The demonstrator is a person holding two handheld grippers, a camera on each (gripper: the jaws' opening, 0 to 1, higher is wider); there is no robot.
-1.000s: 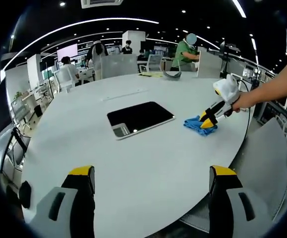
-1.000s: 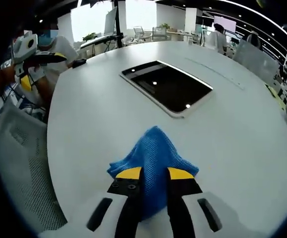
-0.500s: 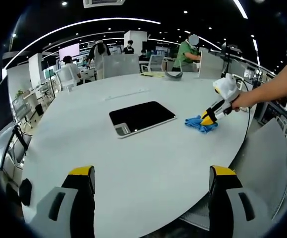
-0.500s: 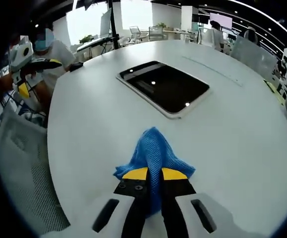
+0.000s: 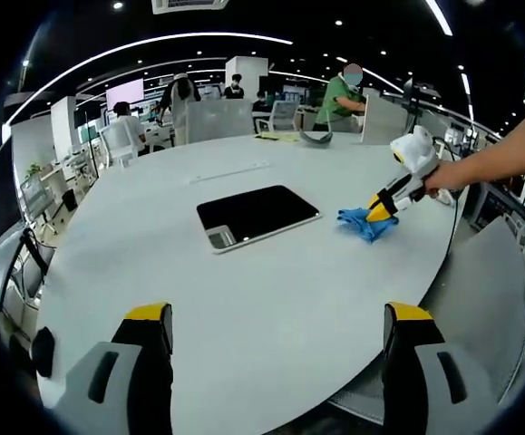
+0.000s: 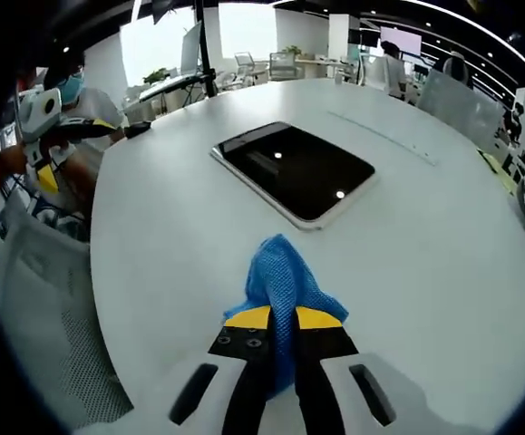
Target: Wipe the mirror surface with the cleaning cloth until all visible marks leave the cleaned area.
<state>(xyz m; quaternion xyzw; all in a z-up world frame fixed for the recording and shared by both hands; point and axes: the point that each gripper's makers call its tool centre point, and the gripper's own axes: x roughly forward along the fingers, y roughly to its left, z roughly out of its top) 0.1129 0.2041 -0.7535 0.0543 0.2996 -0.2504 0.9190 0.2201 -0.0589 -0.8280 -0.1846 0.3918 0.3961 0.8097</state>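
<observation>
Big and busy, the office around you has bright ceiling lights, and people sit at other desks far behind. You work at a wide white round desk (image 5: 244, 299).

From the left gripper view, your left tongs (image 5: 276, 317) hang over the near edge of the desk. The two yellow-tipped jaws stand wide apart and hold nothing. They wait out of the way, so both the mirror and the cloth stay easy to see. The mirror (image 5: 257, 216) lies flat near the middle of the desk, dark and shiny. A little way to its right, toward the right edge, your right tongs (image 5: 380, 206) pinch the blue cloth (image 5: 364, 226). The cloth looks pulled up a bit, though part of it may touch the desk. It is near the mirror but apart from it.

From the right gripper view, the right tongs (image 6: 282, 318) are squeezed tight on the cloth (image 6: 282, 279). The blue cloth bunches up between the yellow tips. Holding it tight means it should not slip when you rub. The mirror (image 6: 295, 169) lies ahead, past a strip of bare desk. Ceiling lights shine in its glass. No marks can be made out from here. I think wiping has not begun, so next bring the cloth onto the glass.
</observation>
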